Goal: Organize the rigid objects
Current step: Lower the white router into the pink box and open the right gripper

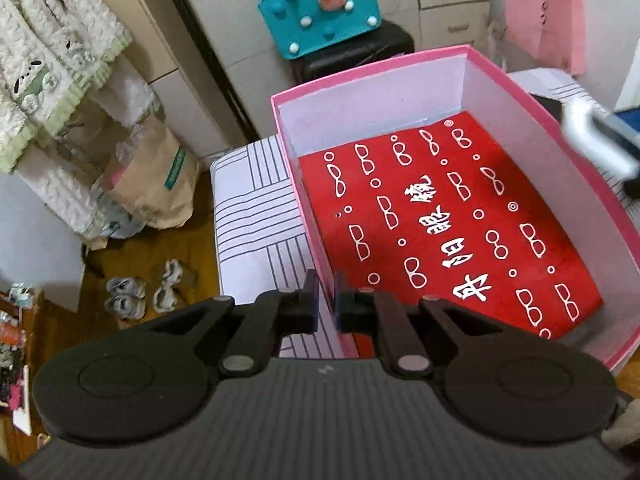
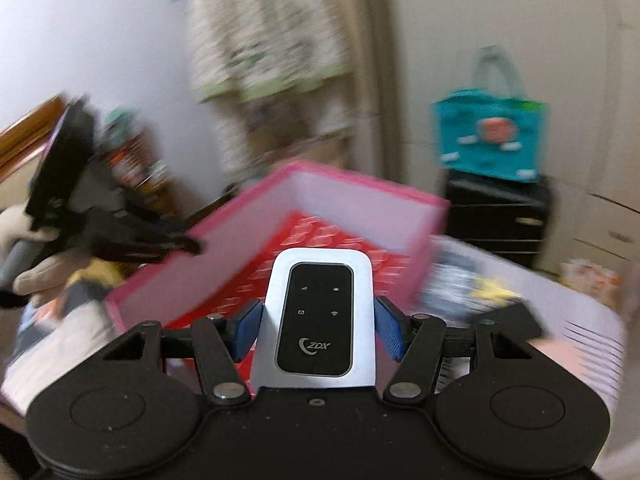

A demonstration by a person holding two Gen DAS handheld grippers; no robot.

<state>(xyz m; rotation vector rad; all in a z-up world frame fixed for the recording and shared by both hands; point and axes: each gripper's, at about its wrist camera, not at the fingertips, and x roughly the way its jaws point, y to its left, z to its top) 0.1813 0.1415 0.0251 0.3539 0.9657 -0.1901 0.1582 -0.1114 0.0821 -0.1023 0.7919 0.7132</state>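
A pink box (image 1: 372, 66) with white inner walls stands on a striped table cover, and a red sheet (image 1: 440, 220) printed with white glasses lies flat on its bottom. My left gripper (image 1: 326, 280) is shut on the box's near left wall, one finger inside and one outside. In the right wrist view it (image 2: 192, 245) grips that same box (image 2: 360, 178) from the left. My right gripper (image 2: 320, 306) is shut on a white pocket router (image 2: 316, 312) with a black face, held above the box's near side. The router (image 1: 592, 136) appears blurred at the box's right edge.
A teal bag (image 1: 320, 12) sits on a black cabinet (image 1: 360, 52) behind the table. A pink bag (image 1: 552, 20) hangs at the right. Shoes (image 1: 140, 292) and a paper sack (image 1: 160, 184) lie on the floor at the left. Blurred small items (image 2: 472, 292) lie right of the box.
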